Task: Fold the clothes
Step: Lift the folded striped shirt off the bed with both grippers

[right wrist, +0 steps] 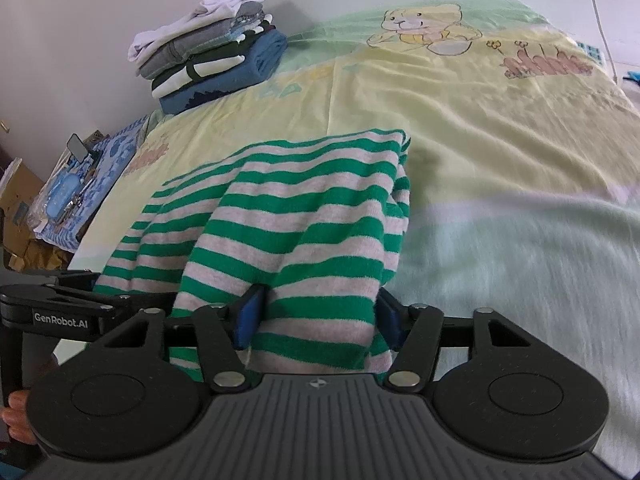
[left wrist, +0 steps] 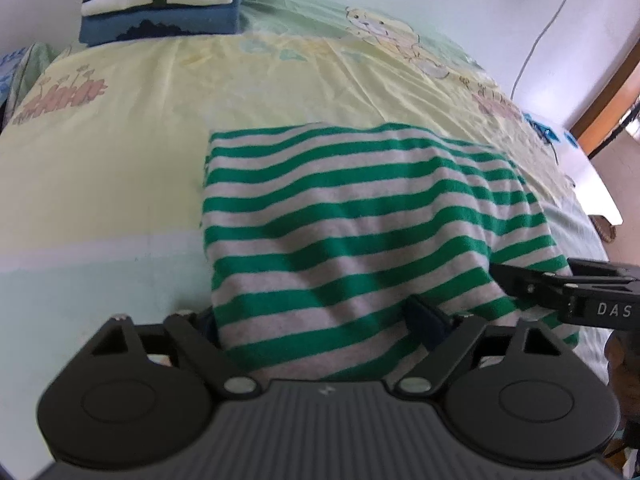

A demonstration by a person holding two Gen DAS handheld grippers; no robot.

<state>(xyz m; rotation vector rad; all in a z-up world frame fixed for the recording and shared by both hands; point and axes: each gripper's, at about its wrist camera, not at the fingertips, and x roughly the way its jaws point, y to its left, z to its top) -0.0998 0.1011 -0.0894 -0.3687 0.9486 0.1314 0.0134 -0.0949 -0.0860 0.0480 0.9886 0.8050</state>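
A green and grey striped garment (left wrist: 344,224) lies partly folded on the bed, its near edge lifted; it also shows in the right wrist view (right wrist: 304,216). My left gripper (left wrist: 320,328) has its fingers spread wide, with the near left part of the garment bunched between them. My right gripper (right wrist: 320,316) holds the near right part the same way, blue pads (right wrist: 250,316) pressed into the cloth. Each gripper shows at the edge of the other's view, the right one (left wrist: 568,292) and the left one (right wrist: 68,308).
A stack of folded clothes (left wrist: 160,4) sits at the far side of the bed by the wall, also in the right wrist view (right wrist: 212,48). The yellow and green cartoon bedsheet (right wrist: 480,120) covers the bed. Clutter (right wrist: 68,196) lies beside the bed's left edge.
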